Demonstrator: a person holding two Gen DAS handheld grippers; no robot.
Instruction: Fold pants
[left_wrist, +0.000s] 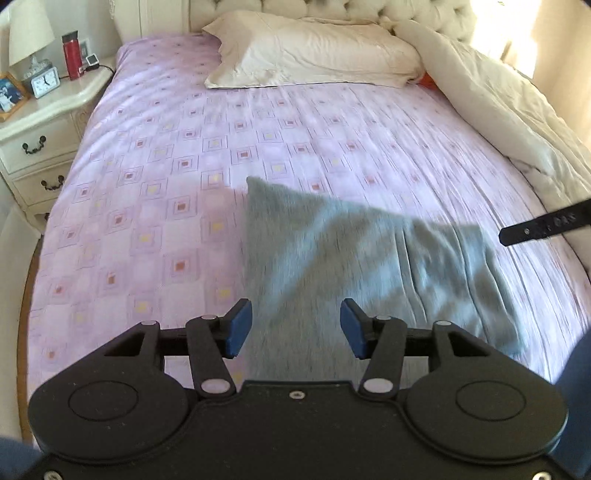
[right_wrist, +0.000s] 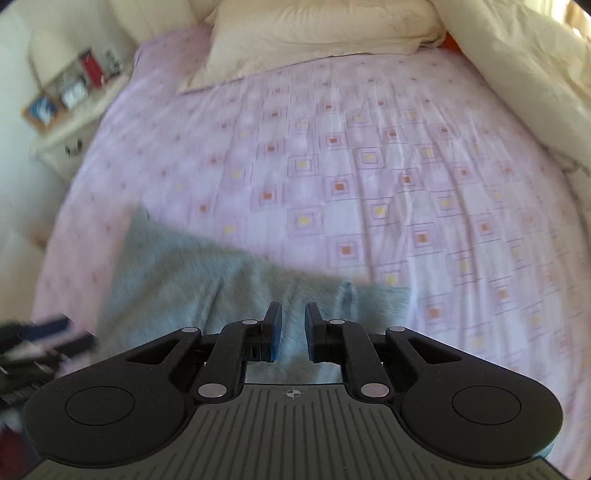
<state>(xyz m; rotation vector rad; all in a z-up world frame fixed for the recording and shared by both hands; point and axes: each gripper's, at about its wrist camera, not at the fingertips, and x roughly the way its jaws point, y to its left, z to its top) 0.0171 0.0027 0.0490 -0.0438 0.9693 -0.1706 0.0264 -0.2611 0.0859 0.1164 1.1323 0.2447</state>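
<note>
The grey pants lay folded on the bed, near its front edge, on the pink sheet with little squares. In the left wrist view they looked like a flat grey shape with one pointed corner toward the pillow. Their near end was hidden behind the left gripper. The cloth looked smeared and blurry, so the folds were hard to make out.

The left gripper was above the pants with its two blue pads wide apart. Nothing was between them, so it held nothing.

The right gripper was also over the pants. Its jaws were close together but a small gap showed between them, and grey cloth could be seen through that gap. It looked like the pads were not pinching the cloth, though the blur made this hard to be sure of. In the left wrist view only one black finger of it poked in from the right edge.

In the right wrist view the left gripper was just a dark blurry shape at the bottom left corner, cut off by the edge.

A cream blanket was bunched along the right side of the bed. Something orange peeked out between the pillow and the blanket, mostly hidden. A nightstand beside the bed held a lamp, a clock, a red bottle and a picture frame cut off at the edge.
</note>
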